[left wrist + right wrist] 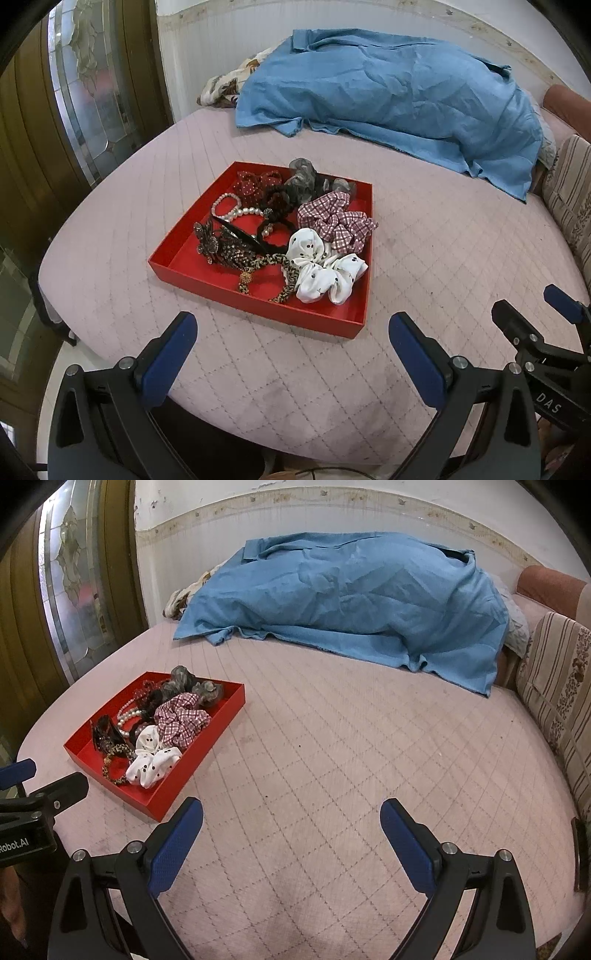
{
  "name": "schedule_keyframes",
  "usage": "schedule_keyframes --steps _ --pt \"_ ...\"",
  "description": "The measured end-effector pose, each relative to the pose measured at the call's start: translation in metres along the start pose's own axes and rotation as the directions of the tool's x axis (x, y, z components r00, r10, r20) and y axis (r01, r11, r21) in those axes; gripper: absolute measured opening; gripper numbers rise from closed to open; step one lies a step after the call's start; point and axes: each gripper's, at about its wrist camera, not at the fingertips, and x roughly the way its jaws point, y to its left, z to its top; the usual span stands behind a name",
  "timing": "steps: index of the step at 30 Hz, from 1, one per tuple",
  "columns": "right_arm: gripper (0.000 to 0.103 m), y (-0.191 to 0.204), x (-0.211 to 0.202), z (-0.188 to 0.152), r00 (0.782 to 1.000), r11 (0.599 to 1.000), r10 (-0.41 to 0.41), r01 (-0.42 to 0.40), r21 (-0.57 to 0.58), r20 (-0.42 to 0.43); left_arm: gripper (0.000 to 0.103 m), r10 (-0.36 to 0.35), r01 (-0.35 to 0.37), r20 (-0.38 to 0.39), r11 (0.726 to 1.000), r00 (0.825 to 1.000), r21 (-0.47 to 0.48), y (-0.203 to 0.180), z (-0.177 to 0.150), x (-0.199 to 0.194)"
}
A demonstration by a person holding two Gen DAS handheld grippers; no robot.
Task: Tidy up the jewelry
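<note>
Hand-held gripper (291,354) facing tray (255,306) corner

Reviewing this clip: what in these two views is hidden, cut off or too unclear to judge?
- Whatever lies under the blue cloth: covered in both views; only a patterned fabric corner shows.
- Tray floor under the piled hair ties: hidden by the white scrunchie and checked scrunchie.
- Dark clips: in the right wrist view, too small to tell apart.
- Right gripper: in the left wrist view, cut off by the edge.
</note>
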Motion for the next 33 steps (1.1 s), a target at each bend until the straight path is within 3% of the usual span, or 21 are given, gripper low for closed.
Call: schedule_keyframes --steps 24,33 --pt "0.099 0.005 0.006 -0.003 1.000 1.000 -0.005 0.005 -0.014 0.006 0.103 -0.028 0.027 -0.040 0.999 0.999 -0.026 0.007 -0.007 0.018" --pt "0.099 0.010 -0.005 -0.003 0.996 0.999 -0.008 0.011 -0.033 0.084 0.103 -0.042 0.041 -0.028 0.998 0.999 -0.037 0.007 -0.006 0.019"
